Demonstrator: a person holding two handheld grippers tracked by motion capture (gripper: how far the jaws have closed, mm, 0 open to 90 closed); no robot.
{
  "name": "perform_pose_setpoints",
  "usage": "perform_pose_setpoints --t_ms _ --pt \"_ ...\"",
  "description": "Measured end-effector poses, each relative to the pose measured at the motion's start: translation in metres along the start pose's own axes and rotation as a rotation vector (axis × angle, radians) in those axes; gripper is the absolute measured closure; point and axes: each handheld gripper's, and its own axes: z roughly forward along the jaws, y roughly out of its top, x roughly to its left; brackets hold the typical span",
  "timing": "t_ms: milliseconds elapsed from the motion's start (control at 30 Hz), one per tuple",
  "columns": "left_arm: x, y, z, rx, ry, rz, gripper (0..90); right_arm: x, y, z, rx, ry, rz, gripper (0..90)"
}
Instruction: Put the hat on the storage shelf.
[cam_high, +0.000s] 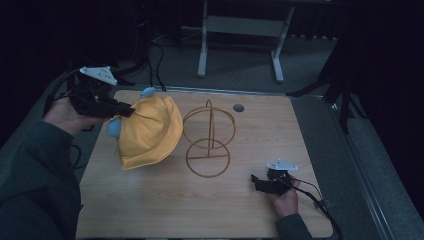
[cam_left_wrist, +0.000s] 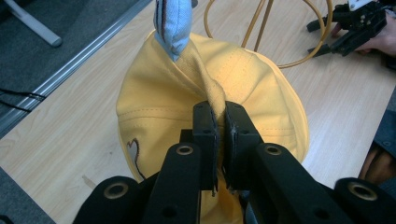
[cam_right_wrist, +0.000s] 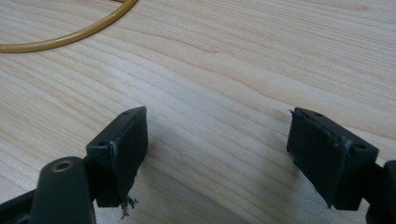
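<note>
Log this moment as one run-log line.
left gripper: shut on yellow hat, lifted by a pinched fold | right gripper: open, over table | wire stand: upright beside hat

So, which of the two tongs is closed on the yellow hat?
The left tongs: they pinch a fold of the yellow hat. The right tongs stand open over bare table.

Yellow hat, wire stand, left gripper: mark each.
Yellow hat (cam_high: 150, 131), high view, on the crown.
Wire stand (cam_high: 207, 172), high view, on the base ring's near edge.
Left gripper (cam_left_wrist: 220, 122), left gripper view, between the fingertips pinching the fabric.
</note>
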Motion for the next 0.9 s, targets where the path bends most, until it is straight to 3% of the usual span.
perform_pose_setpoints --t_ms 367,900 --pt "-0.002 0.004 -0.003 -0.013 0.002 0.011 84.8 0.000 0.000 0.000 0.000 0.000 -0.002 20.3" --pt "-0.002 0.014 -0.017 -0.080 -0.004 0.012 84.8 0.000 0.000 0.000 0.001 0.000 0.000 20.3"
